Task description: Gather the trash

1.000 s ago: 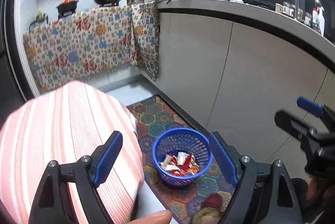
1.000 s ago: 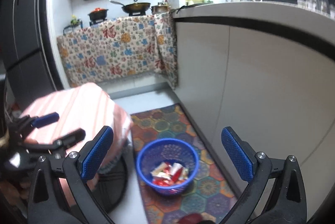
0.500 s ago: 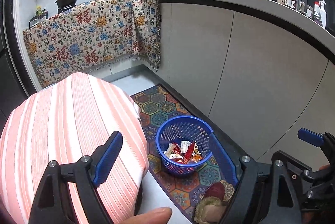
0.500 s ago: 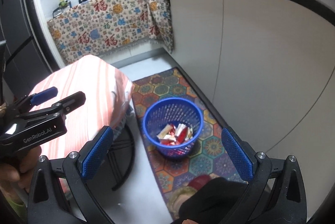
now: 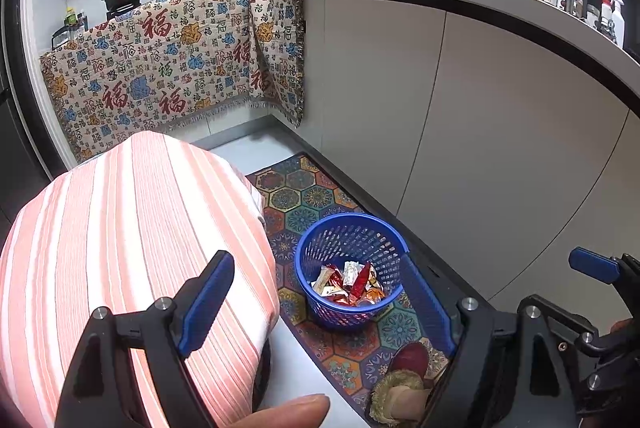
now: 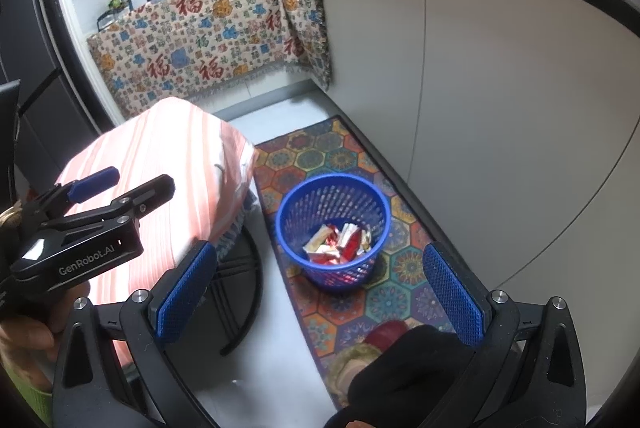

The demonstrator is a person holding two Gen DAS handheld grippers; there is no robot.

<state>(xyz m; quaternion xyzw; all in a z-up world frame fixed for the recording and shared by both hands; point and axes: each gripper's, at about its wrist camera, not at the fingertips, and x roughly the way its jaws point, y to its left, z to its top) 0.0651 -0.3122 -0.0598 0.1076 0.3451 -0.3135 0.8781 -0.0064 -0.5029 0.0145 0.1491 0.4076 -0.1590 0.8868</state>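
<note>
Both grippers, left (image 5: 316, 304) & right (image 6: 316, 288), jaws wide, empty. Red/white snack wrappers (image 6: 340, 242) already in blue perforated plastic basket (image 6: 334, 228) on patterned mat. Risk: lowering gripper clips rim, tips basket.

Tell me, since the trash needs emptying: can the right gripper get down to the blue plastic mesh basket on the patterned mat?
Probably yes. The right gripper is open and empty, and nothing lies between it and the blue plastic mesh basket.
</note>
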